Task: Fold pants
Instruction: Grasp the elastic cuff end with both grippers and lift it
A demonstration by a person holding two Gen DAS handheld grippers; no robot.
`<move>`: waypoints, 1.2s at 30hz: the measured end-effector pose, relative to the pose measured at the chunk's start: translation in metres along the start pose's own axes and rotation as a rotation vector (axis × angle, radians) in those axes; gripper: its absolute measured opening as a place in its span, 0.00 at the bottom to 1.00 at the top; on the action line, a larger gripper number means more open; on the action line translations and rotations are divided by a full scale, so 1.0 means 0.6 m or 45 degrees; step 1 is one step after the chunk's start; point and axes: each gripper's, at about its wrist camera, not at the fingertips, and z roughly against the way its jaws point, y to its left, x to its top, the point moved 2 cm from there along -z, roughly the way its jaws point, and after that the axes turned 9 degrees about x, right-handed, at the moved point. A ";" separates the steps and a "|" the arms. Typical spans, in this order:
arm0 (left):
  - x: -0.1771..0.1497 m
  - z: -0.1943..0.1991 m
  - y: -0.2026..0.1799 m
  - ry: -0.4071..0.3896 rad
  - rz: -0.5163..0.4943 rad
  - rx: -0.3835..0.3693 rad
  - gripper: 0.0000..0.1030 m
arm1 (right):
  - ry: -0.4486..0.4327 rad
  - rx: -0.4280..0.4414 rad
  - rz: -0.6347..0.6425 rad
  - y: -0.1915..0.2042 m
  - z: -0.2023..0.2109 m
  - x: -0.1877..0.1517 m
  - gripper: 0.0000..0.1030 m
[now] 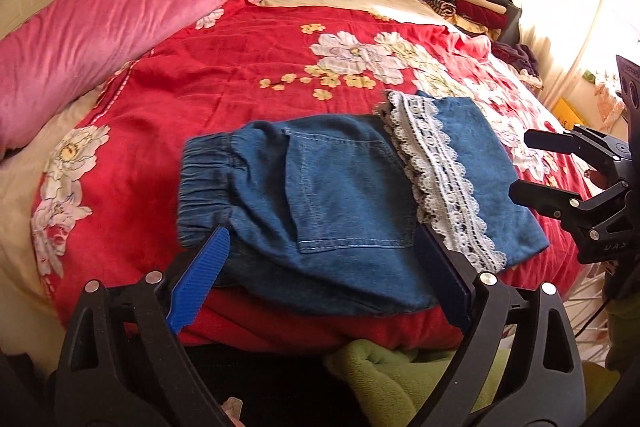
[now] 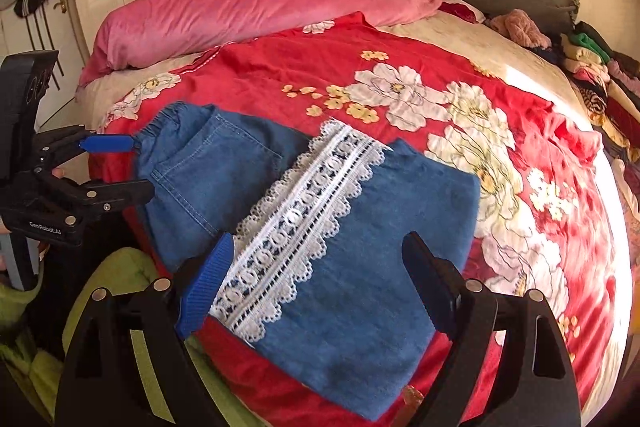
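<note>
Left wrist view: folded denim pants (image 1: 340, 203) lie on the red floral bedspread (image 1: 224, 83) near the bed's front edge, long axis running left to right, elastic waistband (image 1: 204, 183) at left, lace trim (image 1: 436, 179) crossing on the right. Left gripper (image 1: 324, 267) fingers spread wide, nothing pinched; pants sit just ahead of and between them, the near edge under the tips. Right gripper (image 1: 524, 167) at right edge, also wide apart and empty, just beside the pants' right end; partial lettering on its body, unreadable. Right wrist view: pants (image 2: 344, 251) run diagonally from upper left to lower right, lace trim (image 2: 296, 223) over the middle. Right gripper (image 2: 320, 275) fingers wide, empty, straddling the lace end, so nearer that half. Left gripper (image 2: 128, 163) at left, beside the waistband (image 2: 168, 119), nearer that end; body reads "GenRobot.AI".
</note>
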 end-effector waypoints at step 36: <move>-0.030 -0.075 0.065 0.133 0.133 -0.016 0.64 | 0.355 0.501 0.239 0.102 -0.306 0.200 0.77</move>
